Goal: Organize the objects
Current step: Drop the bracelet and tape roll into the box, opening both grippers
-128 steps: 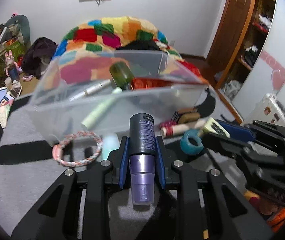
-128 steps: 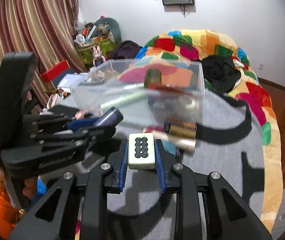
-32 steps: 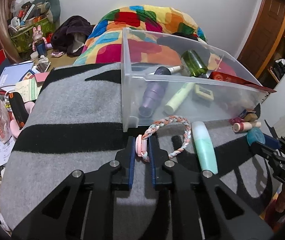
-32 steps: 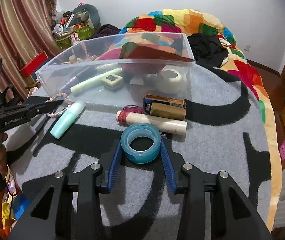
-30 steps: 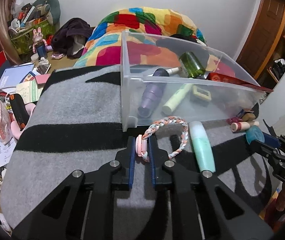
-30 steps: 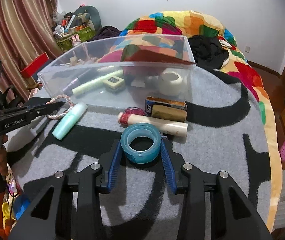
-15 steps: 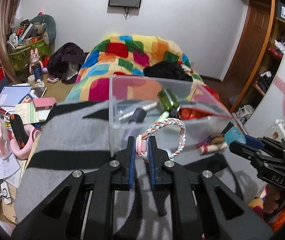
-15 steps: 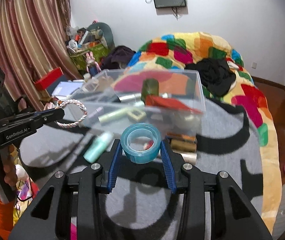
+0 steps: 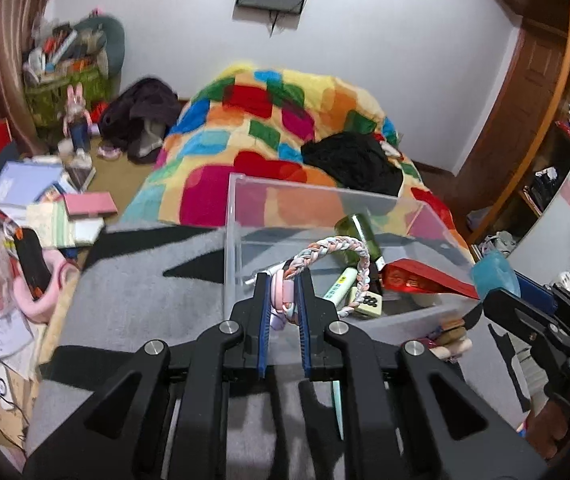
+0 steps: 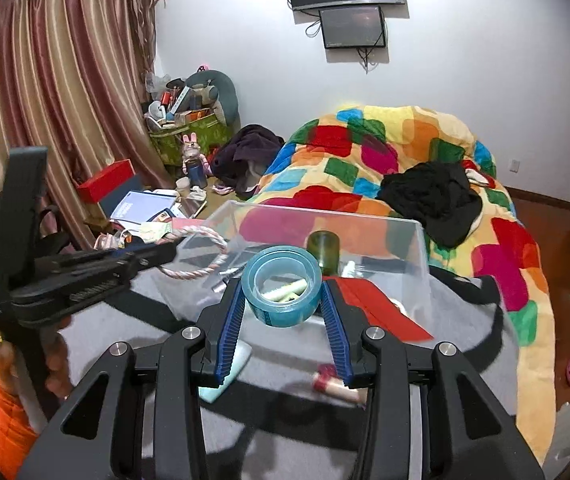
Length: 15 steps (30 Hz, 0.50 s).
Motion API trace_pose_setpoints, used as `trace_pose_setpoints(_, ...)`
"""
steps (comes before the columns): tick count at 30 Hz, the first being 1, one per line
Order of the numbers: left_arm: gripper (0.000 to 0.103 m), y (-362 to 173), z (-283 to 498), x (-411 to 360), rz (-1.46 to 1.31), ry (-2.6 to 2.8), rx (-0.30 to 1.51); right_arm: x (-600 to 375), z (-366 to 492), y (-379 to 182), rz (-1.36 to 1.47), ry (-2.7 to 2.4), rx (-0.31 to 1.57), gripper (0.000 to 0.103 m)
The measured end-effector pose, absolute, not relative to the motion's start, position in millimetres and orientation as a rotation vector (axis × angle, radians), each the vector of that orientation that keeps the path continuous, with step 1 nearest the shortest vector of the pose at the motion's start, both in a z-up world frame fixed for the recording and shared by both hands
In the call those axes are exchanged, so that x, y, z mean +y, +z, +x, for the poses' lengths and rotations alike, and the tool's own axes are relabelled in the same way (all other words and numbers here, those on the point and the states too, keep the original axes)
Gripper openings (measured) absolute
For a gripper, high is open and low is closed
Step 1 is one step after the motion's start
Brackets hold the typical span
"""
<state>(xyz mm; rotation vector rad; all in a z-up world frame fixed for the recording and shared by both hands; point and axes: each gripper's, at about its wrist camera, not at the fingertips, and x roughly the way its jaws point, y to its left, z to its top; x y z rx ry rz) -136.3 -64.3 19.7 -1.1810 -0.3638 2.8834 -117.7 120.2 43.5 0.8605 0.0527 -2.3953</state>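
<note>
- Left gripper point(image 9: 281, 286) pinching braided bracelet point(image 9: 341, 246) by its pink end, raised before the clear bin point(image 9: 325, 200).
- Right gripper point(image 10: 283, 300) clamped on blue tape roll point(image 10: 283, 284), held up in front of the same bin.
- In the bin: green bottle point(image 9: 355, 236), red packet point(image 9: 425, 278), pale tube point(image 9: 339, 284).
</note>
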Motion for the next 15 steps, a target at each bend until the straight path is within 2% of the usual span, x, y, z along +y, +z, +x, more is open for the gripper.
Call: trace_pose_setpoints(15, 0.012, 1.2, -152.0, -55.3, -1.243, 2.838, -0.295, 82.1, -162.2, 9.0, 1.010, -2.378, 0.163, 0.037)
